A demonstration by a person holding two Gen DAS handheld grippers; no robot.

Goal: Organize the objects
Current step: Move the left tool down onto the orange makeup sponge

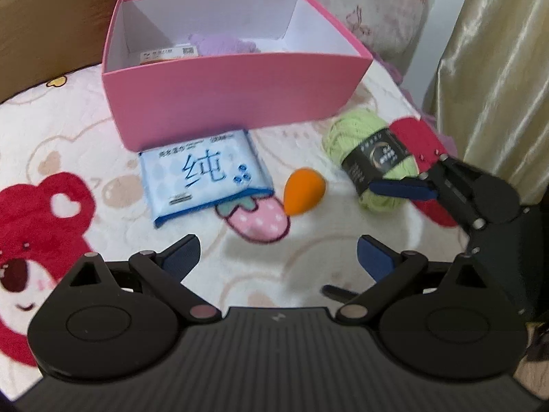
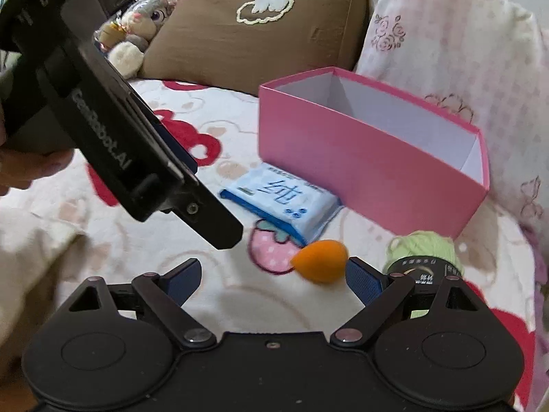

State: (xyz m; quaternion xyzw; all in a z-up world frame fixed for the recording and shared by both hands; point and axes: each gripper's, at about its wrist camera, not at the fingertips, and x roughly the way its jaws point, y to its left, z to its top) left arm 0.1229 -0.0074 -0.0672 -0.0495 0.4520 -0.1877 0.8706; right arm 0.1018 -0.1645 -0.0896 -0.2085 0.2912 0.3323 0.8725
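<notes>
Bear-print blanket point(image 1: 68, 130) — pink box point(image 1: 219, 96), tissue pack point(image 1: 206, 175), orange sponge point(image 1: 303, 192), green yarn point(image 1: 357, 137).

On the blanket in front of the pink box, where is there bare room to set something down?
Free: the blanket left of the tissue pack, toward the red bear print, and the strip between the orange sponge and the left gripper. Crowded: right of the sponge, where the right gripper meets the green yarn.

The right gripper point(image 2: 272, 276) is hovering wide open at the bottom of the frame, the orange sponge point(image 2: 320, 260) lying, seemingly untouched, just beside its right finger.
</notes>
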